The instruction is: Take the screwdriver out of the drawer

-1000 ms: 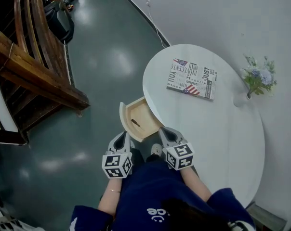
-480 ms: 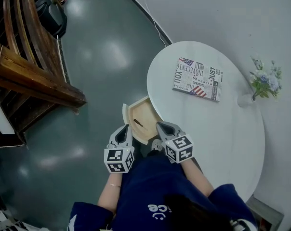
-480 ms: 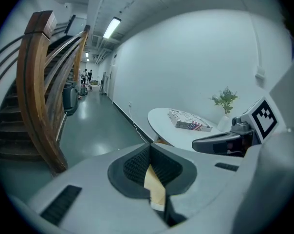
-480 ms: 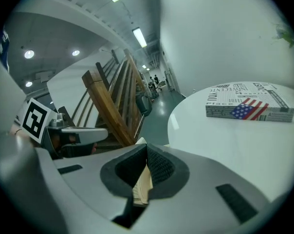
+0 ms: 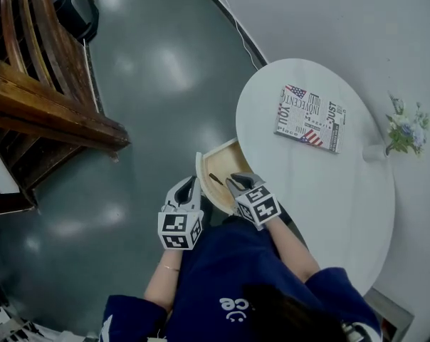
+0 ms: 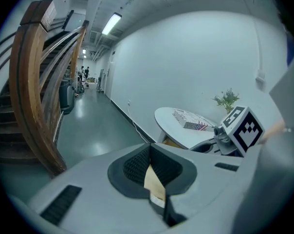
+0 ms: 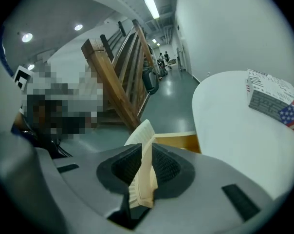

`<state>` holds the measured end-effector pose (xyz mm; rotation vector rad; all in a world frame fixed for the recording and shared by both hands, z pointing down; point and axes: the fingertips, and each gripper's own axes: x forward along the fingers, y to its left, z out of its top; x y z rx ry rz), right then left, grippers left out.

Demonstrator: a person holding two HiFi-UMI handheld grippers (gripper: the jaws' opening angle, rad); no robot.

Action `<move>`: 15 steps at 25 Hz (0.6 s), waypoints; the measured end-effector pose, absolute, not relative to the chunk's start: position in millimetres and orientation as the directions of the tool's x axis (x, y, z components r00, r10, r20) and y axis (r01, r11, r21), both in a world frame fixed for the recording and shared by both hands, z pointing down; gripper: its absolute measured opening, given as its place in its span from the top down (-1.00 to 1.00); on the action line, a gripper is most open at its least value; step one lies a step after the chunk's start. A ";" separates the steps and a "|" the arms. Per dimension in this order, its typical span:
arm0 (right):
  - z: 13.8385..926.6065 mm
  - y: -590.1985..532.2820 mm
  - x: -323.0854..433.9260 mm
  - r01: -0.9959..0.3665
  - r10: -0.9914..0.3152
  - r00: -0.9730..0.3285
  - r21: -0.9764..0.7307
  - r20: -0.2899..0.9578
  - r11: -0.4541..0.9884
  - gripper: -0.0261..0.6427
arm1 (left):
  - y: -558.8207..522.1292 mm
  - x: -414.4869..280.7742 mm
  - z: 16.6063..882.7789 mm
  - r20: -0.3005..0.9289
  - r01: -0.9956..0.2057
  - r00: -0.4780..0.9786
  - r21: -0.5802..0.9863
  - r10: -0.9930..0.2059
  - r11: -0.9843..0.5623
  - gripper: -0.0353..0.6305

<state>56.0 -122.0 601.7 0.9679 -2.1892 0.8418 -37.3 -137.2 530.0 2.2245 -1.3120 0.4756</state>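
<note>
Wooden drawer [image 5: 199, 168]: stands pulled out from the left edge of the table, near the centre of the head view. It is pale wood inside, and its curved white front faces left.
Screwdriver [image 5: 216, 179]: a thin dark stick that lies at a slant on the drawer floor, toward the lower end. Nothing grips the screwdriver.
Right gripper [image 5: 234, 182]: reaches in from below, with its tips over the lower right corner of the drawer, just right of the screwdriver. Whether it touches the wood I cannot tell.
Right fingers: a narrow gap stands between them, and the jaws have just been opening. In the right gripper view the drawer's white front shows through the gap and rises beyond the tips, and the pads pinch nothing.
Left gripper [image 5: 191, 184]: points up the frame just left of the drawer front, outside the drawer and apart from the right gripper.
Left fingers: the tips are pressed together in the left gripper view, with only a pale sliver showing in the wedge behind them. They hold nothing.
Table [image 5: 322, 191]: round and white, it fills the right half of the head view.
Book [image 5: 310, 117]: lies flat on the upper part of the table, printed with lettering and flag patterns, well apart from the drawer.
Flowers [image 5: 407, 128]: a small bunch in a white vase at the table's right edge.
Floor [image 5: 151, 112]: dark grey-green and glossy, with light reflections.
Staircase [image 5: 44, 112]: brown timber along the upper left of the frame.
Person [image 5: 229, 291]: wears a dark blue top at the bottom centre, with both forearms stretched toward the drawer.
</note>
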 end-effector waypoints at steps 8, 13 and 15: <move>657.2 -123.2 36.8 -0.770 -0.271 -0.522 -0.309 0.809 0.559 0.50 | -146.1 -62.4 544.3 0.569 -0.875 0.481 0.260 -0.667 -0.409 0.88; 687.8 -121.2 29.0 -0.737 -0.178 -0.499 -0.307 0.848 0.602 0.38 | -143.7 -68.4 552.1 0.598 -0.867 0.491 0.269 -0.633 -0.419 0.88; 697.3 -119.2 25.4 -0.710 -0.141 -0.493 -0.303 0.859 0.636 0.34 | -142.3 -70.1 554.9 0.608 -0.864 0.495 0.272 -0.620 -0.423 0.88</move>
